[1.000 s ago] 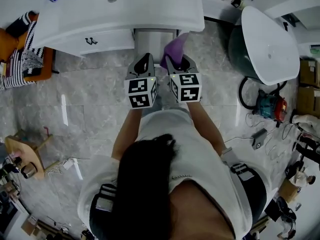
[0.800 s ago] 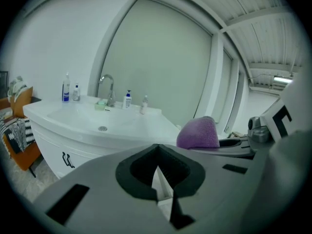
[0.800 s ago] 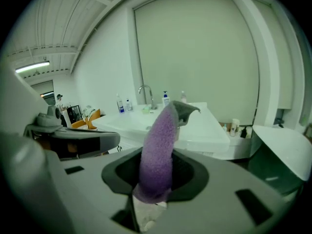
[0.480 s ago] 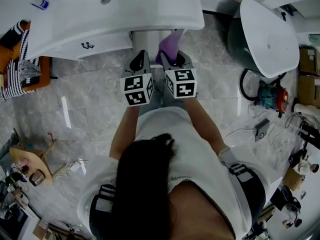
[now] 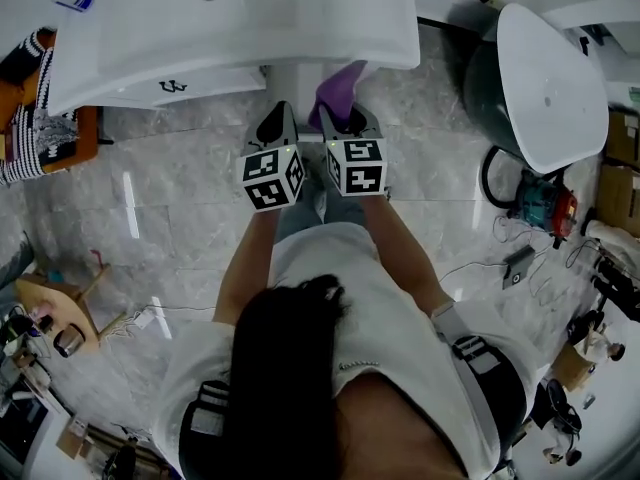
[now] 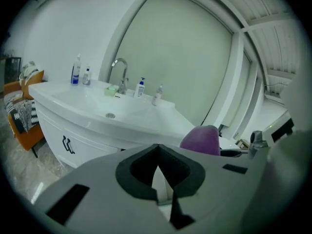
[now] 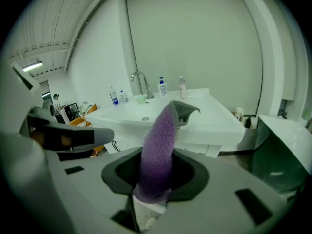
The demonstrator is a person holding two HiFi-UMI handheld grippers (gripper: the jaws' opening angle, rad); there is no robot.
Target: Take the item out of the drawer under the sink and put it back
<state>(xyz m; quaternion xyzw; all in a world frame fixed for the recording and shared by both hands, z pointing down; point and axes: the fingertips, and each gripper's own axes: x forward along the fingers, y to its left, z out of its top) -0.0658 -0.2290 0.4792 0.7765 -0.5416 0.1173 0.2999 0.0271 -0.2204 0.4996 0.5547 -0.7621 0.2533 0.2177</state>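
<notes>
The purple cloth (image 7: 158, 145), fuzzy with a grey underside curling over at its top, stands up out of the right tongs (image 5: 345, 120), which are clenched on its lower end. It is held in the air just in front of the white sink's (image 5: 250, 18) front edge, over the marble floor (image 5: 180, 198). The left tongs (image 5: 277, 120) hang right beside the right ones, closed tip to tip with nothing between them. Both point at the cabinet under the basin; a white cabinet front with a dark handle (image 5: 172, 87) sits off to the left. On the sink's rim a curved tap (image 6: 119, 68) stands among a few pump bottles (image 6: 76, 71). Further left an orange chair (image 5: 85, 133) carries a black-and-white striped cloth (image 5: 30, 138), and to the right a white bathtub (image 5: 555, 78) stands well apart.
</notes>
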